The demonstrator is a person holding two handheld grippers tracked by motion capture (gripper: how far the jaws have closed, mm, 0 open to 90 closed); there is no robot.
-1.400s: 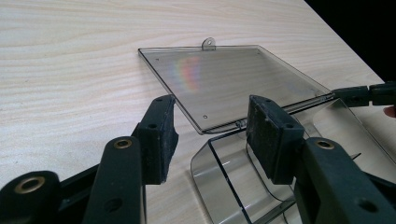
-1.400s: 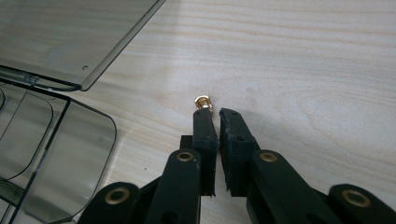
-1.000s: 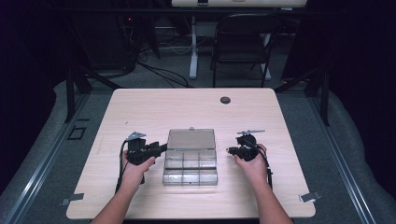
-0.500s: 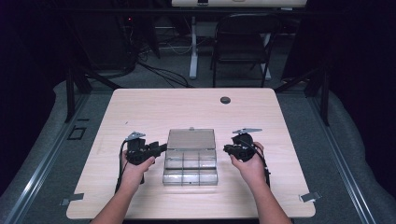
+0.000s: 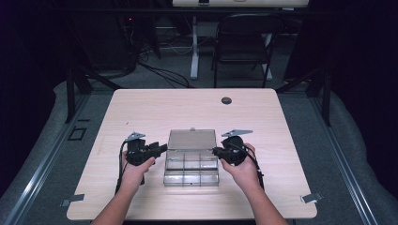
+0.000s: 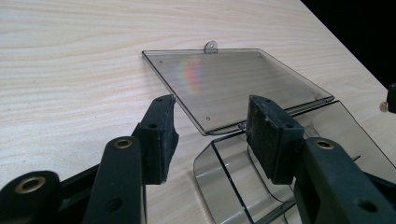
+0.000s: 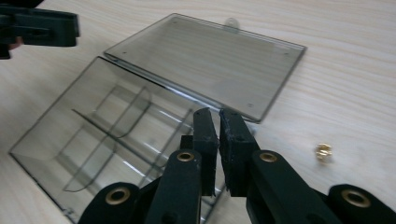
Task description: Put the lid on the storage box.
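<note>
While no writing shows on the clear box, the left gripper gapes empty at nine o'clock, and the right gripper at three is nearly closed, empty.

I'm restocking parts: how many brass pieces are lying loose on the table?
1: a small brass piece on the bare wood beside the open clear box; others may be hidden.

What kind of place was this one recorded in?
Probably a lab or studio recording bay: a lone wooden table on grey carpet, dark curtained surroundings, a folding chair and loose cables on the floor behind it.
</note>
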